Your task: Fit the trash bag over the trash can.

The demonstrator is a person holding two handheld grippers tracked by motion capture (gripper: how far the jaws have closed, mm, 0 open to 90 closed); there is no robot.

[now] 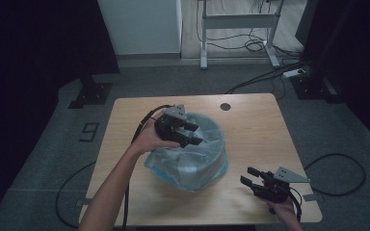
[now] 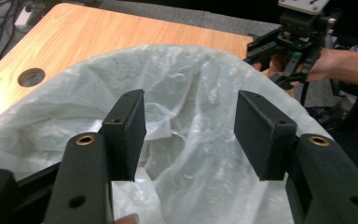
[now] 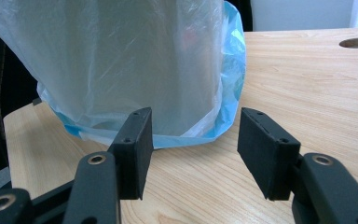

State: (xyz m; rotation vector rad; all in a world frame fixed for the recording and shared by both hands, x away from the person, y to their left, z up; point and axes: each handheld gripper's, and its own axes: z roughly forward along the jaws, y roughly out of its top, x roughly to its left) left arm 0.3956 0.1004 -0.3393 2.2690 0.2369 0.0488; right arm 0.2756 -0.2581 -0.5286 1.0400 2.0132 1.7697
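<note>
The person's left forearm reaches in from the bottom of the high view, angled up and to the right, the hand wrapped round the left tongs (image 1: 185,133), which hang over the open mouth of the bin (image 1: 192,156) and point to the right. Its jaws stand apart with nothing between them; the left gripper view looks past them into the crumpled liner (image 2: 186,107). The right tongs (image 1: 254,179) sit low near the worktop's (image 1: 250,120) front right corner, aimed left at the bin, jaws likewise apart and empty. The bin stands about mid-worktop, draped in a translucent whitish liner over a blue one whose edge (image 3: 230,79) shows near the base.
</note>
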